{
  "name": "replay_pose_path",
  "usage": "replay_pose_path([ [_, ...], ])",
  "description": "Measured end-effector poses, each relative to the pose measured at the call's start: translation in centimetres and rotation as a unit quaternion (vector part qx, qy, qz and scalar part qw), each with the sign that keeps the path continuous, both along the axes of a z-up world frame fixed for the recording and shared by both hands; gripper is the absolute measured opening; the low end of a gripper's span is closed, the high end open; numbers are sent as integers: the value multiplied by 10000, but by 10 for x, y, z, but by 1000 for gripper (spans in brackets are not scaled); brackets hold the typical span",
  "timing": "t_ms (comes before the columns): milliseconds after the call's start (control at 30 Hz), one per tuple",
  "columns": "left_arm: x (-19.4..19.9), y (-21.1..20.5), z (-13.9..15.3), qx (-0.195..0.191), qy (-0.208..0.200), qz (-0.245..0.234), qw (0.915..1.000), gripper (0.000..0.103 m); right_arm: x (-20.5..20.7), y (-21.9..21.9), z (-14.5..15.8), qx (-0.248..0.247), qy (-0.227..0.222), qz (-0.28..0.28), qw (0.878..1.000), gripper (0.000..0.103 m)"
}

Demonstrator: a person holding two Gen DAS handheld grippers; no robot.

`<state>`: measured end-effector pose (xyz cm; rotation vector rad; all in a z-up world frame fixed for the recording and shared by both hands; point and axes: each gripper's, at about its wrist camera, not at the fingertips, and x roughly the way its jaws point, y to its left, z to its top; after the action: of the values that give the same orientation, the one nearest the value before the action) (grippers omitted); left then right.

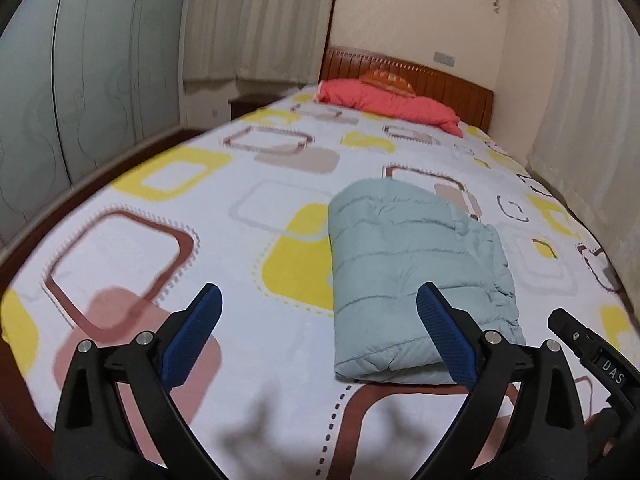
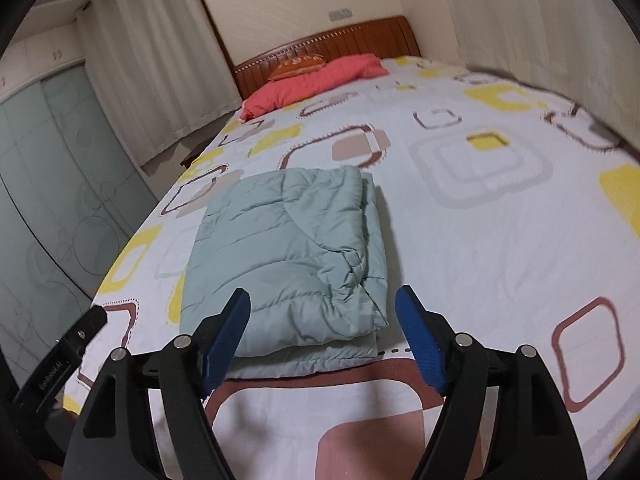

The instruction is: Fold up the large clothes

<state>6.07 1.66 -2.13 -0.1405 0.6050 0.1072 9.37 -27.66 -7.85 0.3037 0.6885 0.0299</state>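
Bedspread (image 1: 248, 312) beneath open, empty tools (image 1: 320, 304)

both wrist views look from the bed's (image 1: 248, 200) foot toward the headboard (image 1: 440, 80), angled downward; both share the folded jacket (image 2: 288, 256).

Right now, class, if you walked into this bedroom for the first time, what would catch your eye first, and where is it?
First, the pale green quilted puffer jacket, folded into a thick rectangle near the foot of the bed on the white bedsheet printed with yellow and brown squares. Next, the coral-red bundle of cloth lying by the brown wooden headboard. In the foreground, the left claw and right claw are open, holding nothing.
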Motion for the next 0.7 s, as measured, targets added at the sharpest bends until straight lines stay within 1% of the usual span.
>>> replay_pose_path([
  [133,-11,-3,10,67,-124,13,9999,99,-8,12,11,-213,-147,44,9997,74],
  [267,-17,-7,14,55,-134,19,9999,99,-17,19,19,-351,-267,62,9990,74],
  [700,-25,-15,14,127,-156,-34,9998,99,-25,25,23,-452,-392,44,9982,75],
])
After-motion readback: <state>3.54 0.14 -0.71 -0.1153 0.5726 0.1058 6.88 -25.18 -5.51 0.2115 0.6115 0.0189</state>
